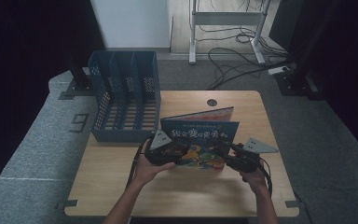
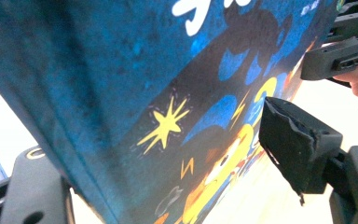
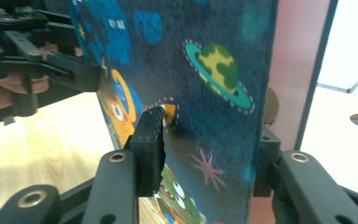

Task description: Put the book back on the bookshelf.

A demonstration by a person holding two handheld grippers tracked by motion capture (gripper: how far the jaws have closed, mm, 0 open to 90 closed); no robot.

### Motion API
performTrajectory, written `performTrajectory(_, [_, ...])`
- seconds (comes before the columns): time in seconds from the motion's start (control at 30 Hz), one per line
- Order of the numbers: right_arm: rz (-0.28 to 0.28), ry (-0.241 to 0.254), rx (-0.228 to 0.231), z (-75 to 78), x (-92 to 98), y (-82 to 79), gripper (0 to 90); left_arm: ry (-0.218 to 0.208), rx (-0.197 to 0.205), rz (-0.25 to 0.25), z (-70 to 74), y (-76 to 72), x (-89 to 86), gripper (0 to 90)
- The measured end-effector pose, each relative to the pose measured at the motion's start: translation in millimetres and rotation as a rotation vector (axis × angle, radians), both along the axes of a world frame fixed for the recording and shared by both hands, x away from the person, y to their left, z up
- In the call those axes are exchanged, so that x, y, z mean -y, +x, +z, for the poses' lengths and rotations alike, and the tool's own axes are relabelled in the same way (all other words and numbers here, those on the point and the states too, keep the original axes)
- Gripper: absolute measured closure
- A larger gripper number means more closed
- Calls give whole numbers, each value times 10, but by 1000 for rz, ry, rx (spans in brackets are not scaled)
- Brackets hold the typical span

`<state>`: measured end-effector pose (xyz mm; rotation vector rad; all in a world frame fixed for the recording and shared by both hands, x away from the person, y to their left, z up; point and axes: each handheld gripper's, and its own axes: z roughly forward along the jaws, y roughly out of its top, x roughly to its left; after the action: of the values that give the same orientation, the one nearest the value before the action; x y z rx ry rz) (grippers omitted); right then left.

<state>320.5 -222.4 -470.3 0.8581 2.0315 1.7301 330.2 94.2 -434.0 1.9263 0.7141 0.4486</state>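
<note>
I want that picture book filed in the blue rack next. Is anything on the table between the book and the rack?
Nothing visible: the picture book stands just right of the blue rack, bare tabletop around them.

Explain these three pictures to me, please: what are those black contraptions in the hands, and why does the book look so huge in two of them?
A person sits at a wooden table and holds a hand-held tool with two black jaws in each hand. The high view looks down from above: the left gripper and the right gripper stand at the two sides of a blue picture book, which stands upright, slightly open. A blue file rack stands behind it on the left.

The other two pictures come from small cameras riding on the grippers, so the book looms close. In the left gripper view the cover's edge sits between the jaws, the pad beside the cover. In the right gripper view the book also stands between the jaws, the pad close against the cover.
</note>
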Motion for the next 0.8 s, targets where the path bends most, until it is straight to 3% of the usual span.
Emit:
performTrajectory(0.23, [-40, 20, -8, -42, 4, 31, 494, -3, 6, -8, -5, -36, -7, 250])
performTrajectory(0.37, [-110, -6, -15, -91, 16, 63, 472, 0, 15, -19, -6, -64, 11, 261])
performTrajectory(0.47, [-118, 14, -33, -133, 41, 85, 476, -4, 20, -22, -5, -71, 17, 274])
performTrajectory(0.67, [-123, 21, -32, -145, 43, 93, 464, -35, 39, -20, 22, -90, 22, 315])
performTrajectory(0.8, [-134, 17, -24, -143, 28, 86, 453, -34, 45, -9, 24, -94, 26, 337])
